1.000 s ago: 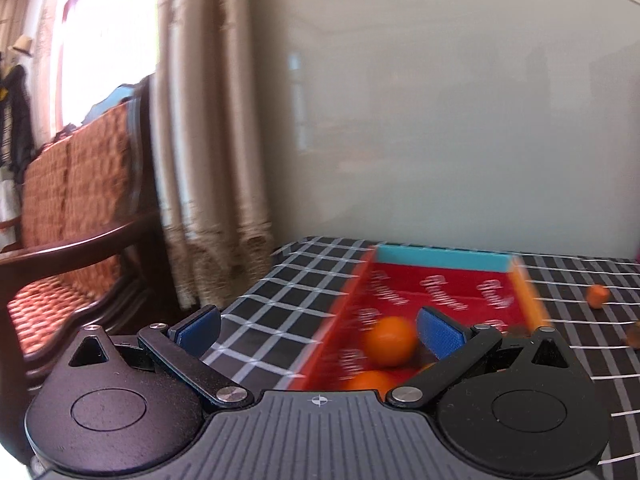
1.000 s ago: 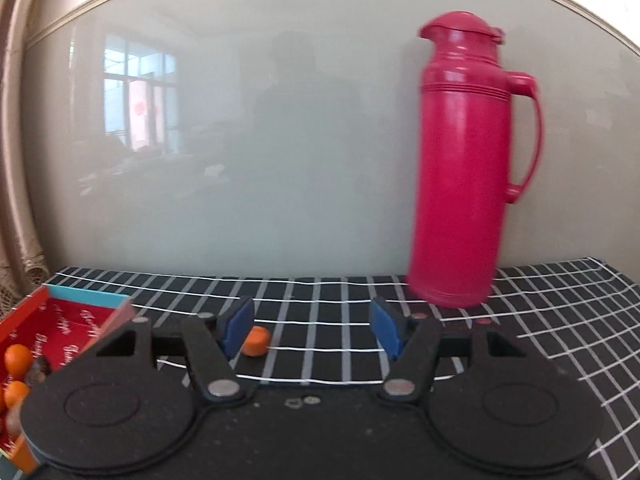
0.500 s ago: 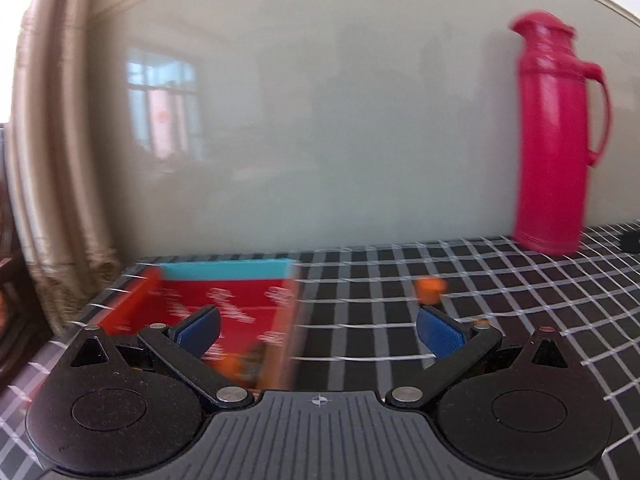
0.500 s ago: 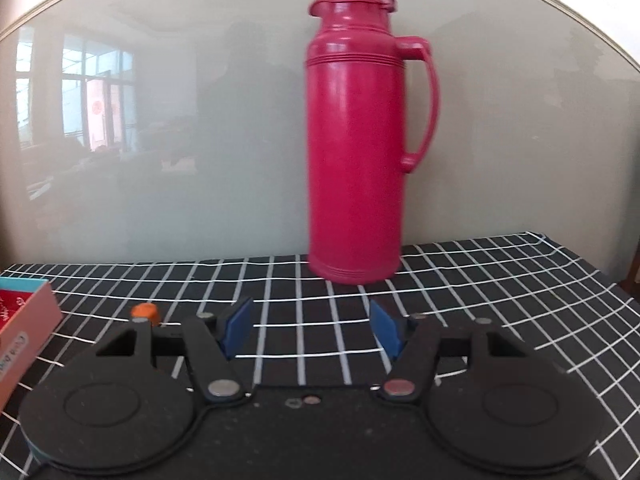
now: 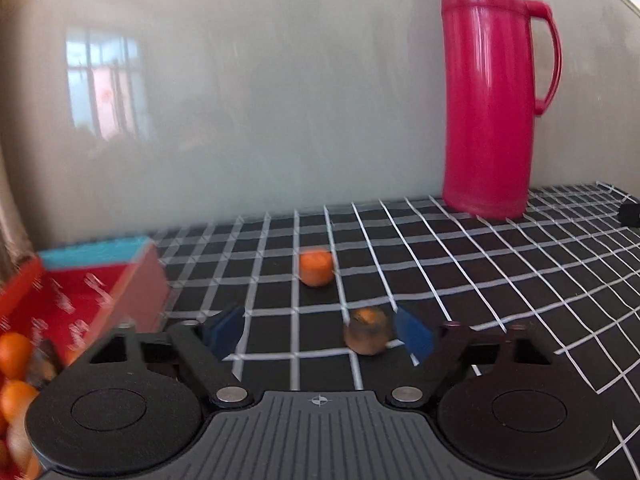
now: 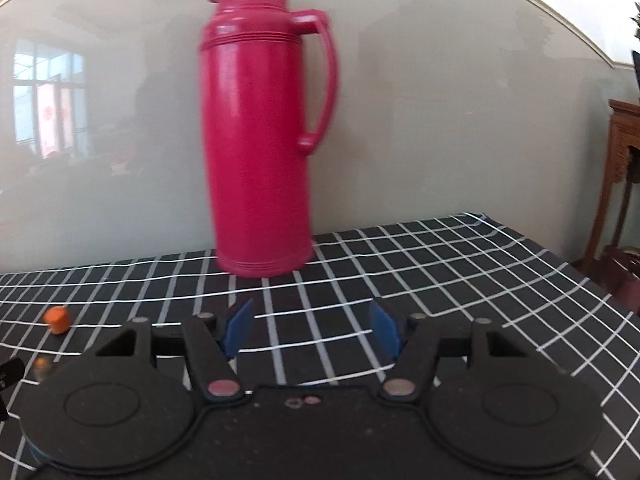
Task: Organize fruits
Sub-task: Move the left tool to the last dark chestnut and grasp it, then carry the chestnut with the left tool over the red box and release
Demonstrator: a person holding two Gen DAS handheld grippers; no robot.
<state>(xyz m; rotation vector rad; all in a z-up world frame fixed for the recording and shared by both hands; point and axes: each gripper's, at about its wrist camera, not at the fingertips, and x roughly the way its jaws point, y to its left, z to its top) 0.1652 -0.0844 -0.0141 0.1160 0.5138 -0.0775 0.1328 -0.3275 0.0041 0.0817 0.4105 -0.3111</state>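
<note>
While I line up: the left gripper [image 5: 320,330] jaws are closing, with the brown fruit [image 5: 367,331] between the pads, nearer the right one, no press visible yet.
Right gripper [image 6: 311,326]: spread over bare cloth [image 6: 440,264], pinching nothing, thermos [image 6: 260,128] ahead.
Other loose fruit: orange one [image 5: 316,267] farther back, apart from the brown.
Box [image 5: 92,292]: at left, already holding several oranges.
Handling: I judge it small, light, roundish, maybe soft-skinned and prone to roll.
Hold: I'd pinch across its widest middle, gently.
</note>
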